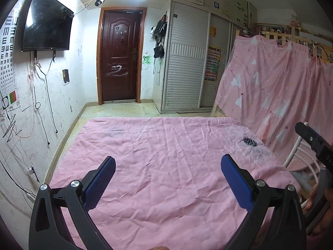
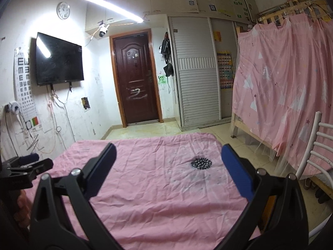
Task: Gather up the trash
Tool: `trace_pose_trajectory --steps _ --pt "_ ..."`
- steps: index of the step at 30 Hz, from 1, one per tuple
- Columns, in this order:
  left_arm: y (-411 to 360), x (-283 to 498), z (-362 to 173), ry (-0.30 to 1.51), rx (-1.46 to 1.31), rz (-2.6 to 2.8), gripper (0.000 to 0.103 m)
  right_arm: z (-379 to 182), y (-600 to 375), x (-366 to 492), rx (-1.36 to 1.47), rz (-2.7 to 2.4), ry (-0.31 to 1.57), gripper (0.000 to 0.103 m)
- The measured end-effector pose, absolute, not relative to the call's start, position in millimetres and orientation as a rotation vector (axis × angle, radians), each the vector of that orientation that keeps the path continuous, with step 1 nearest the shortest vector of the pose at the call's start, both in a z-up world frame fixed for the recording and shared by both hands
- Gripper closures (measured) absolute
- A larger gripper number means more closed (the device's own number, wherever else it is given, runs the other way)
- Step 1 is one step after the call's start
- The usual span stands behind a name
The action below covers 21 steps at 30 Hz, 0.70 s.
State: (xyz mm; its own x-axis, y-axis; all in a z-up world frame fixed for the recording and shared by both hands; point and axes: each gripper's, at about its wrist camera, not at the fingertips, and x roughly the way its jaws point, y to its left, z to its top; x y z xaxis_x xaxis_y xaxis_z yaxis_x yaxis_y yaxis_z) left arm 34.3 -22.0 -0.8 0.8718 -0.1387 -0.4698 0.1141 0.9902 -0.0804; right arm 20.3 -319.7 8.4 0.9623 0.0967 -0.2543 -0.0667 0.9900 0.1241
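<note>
1. Two handheld grippers are seen, each with black arms and blue ribbed pads. The left gripper (image 1: 167, 166) is spread wide and holds nothing; the right gripper (image 2: 168, 156) is likewise spread wide and empty.
2. Both are held above a wrinkled pink cotton sheet (image 1: 156, 156) that covers a flat surface. Nothing is touched by either pair of fingers.
3. The only loose item on the sheet is a small round black object studded with pale spikes or beads (image 2: 201, 163). It lies on a greyish stained patch near the far right edge, ahead of the right gripper and just inside its right pad (image 2: 237, 173). What it is cannot be told for certain; it is judged the likely piece of trash.
4. The step in hand is judged to be the approach. It would be done well if the right gripper were lowered with the object centred between the pads and closed low across its sides, so that the sheet is not pinched with it.
5. No bin or bag is in view.
6. Writing: rows of the letter E can be read on the white eye chart (image 2: 24, 87) beside the black wall-mounted television (image 2: 59, 59). A white scrawl on the dark brown door (image 2: 136, 79) is not legible, nor are the small labels on the upper cupboards.
</note>
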Motion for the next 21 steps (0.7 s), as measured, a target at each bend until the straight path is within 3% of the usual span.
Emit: trace_pose_trajectory --steps 21 --pt "3.3 34.3 -15.6 0.518 -0.096 -0.114 0.009 -13.1 -283.9 18.6 0.041 0.114 0.291 0.006"
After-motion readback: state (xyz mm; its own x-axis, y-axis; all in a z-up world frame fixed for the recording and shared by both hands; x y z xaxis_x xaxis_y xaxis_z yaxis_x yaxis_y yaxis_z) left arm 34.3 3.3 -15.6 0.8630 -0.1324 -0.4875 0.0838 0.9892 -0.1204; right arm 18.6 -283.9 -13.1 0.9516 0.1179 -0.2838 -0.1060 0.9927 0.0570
